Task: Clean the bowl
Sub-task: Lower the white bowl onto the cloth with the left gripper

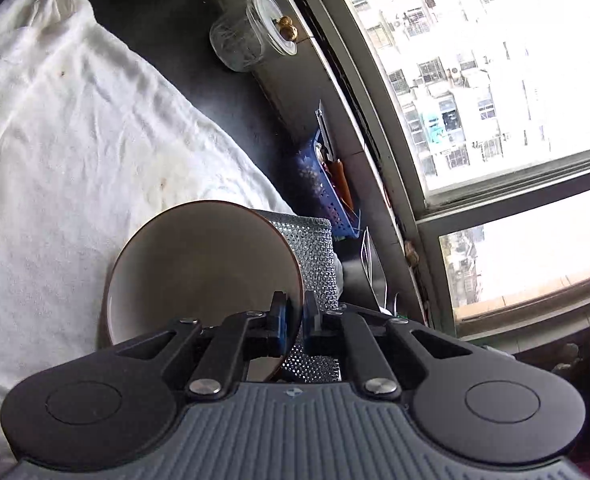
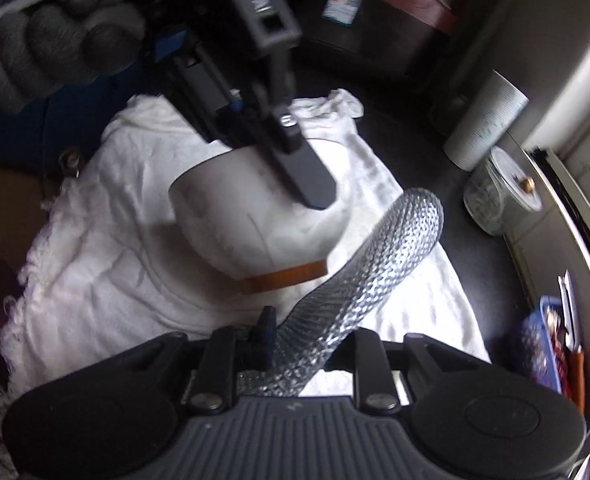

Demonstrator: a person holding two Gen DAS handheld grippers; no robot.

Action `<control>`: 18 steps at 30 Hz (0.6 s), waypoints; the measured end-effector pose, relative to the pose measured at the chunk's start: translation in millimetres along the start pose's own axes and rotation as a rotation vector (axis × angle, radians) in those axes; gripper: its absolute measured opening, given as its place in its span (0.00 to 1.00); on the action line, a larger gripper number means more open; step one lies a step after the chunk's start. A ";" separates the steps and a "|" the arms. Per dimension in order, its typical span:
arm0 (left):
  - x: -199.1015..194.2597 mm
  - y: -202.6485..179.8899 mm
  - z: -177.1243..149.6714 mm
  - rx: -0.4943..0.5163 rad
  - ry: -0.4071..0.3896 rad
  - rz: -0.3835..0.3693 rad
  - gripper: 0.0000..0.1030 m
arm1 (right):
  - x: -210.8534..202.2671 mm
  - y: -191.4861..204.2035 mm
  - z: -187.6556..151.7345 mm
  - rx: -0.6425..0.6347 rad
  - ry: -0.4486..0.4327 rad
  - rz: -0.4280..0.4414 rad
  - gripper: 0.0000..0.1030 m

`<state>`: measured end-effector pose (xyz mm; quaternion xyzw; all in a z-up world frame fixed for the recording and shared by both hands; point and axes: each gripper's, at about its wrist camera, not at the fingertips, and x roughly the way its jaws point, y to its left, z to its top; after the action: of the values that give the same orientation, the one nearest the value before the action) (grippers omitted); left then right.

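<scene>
Left gripper [image 1: 294, 322] clamped on bowl [image 1: 203, 268] rim, right gripper [image 2: 295, 344] pinching silver scrubber [image 2: 379, 264].

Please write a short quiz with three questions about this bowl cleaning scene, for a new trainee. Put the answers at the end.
1. True or false: the left gripper is shut on the rim of the bowl.
2. Multiple choice: what does the right gripper hold? A) a sponge B) a silver mesh cloth C) a spoon
3. Fill in the gap: the bowl is held above a white ____ spread on the dark counter.

Key
1. True: one finger is inside the bowl, one outside.
2. B: the jaws are shut on its lower end.
3. Towel.
</scene>
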<state>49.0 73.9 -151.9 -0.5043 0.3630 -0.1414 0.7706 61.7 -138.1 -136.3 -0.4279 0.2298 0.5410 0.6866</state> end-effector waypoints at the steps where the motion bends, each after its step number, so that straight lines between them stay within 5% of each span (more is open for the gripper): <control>1: -0.1 2.4 1.5 -0.017 -0.005 -0.010 0.07 | 2.4 3.8 0.2 -0.045 0.002 0.006 0.37; 6: -3.4 12.2 6.6 -0.073 -0.017 -0.049 0.08 | 4.5 27.8 1.2 -0.239 -0.038 0.079 0.35; 12: -5.2 18.0 4.3 -0.107 -0.022 -0.082 0.09 | 9.4 3.5 1.7 -0.195 -0.001 0.038 0.14; 18: -4.2 22.3 2.7 -0.140 -0.030 -0.102 0.11 | 18.2 -4.8 8.6 -0.223 0.018 0.018 0.08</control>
<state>44.6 88.3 -169.2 -0.5770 0.3342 -0.1473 0.7306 70.5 -121.2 -144.4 -0.5046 0.1782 0.5655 0.6275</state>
